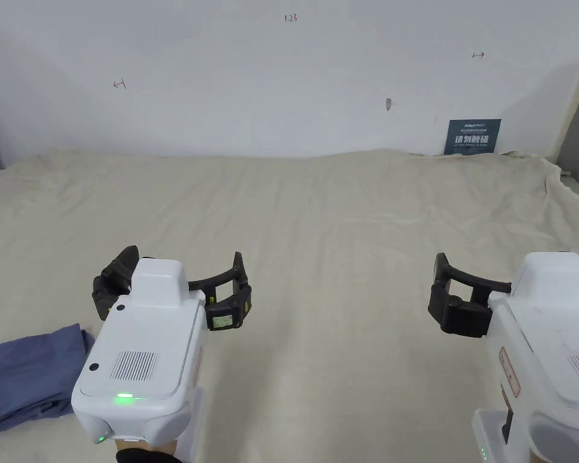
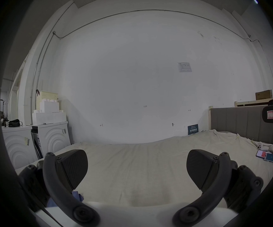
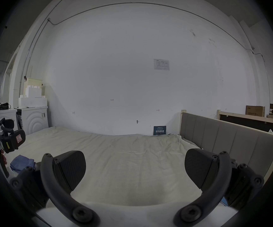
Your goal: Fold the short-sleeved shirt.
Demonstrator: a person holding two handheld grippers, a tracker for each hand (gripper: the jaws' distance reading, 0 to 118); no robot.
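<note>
**Bed with blue shirt at its near left; both grippers held above, holding nothing**

- Bed (image 1: 342, 241): covered with a cream sheet, lightly creased, running back to a white wall (image 1: 252, 78). A grey padded headboard (image 3: 222, 137) borders its right side.
- Short-sleeved shirt (image 1: 29, 377): blue fabric, bunched in loose folds, lying on the sheet at the near left edge of the head view. It sits just left of and below the left gripper's white body, apart from its fingers. The right gripper view shows it as a small blue heap (image 3: 22, 163) at lower left; in the left gripper view a corner of blue (image 2: 77, 196) shows beneath the left-hand finger.
- Left gripper (image 1: 174, 289): held over the near left part of the bed, pointing toward the wall. Its fingers (image 2: 74, 166) are spread wide with bare sheet between them, and nothing is gripped. A green light glows on the rear of the housing.
- Right gripper (image 3: 135, 168): held over the near right part of the bed, well apart from the left one and pointing the same way. Its fingers (image 3: 70, 168) are likewise spread wide with nothing between them.
- Blue sign (image 1: 473, 137): propped against the wall at the far right of the bed.
- Two phones (image 2: 266, 156): lying on the sheet near the headboard.
- White appliances (image 3: 32, 119): standing left of the bed, with white blocks and a pale basket stacked on top.
</note>
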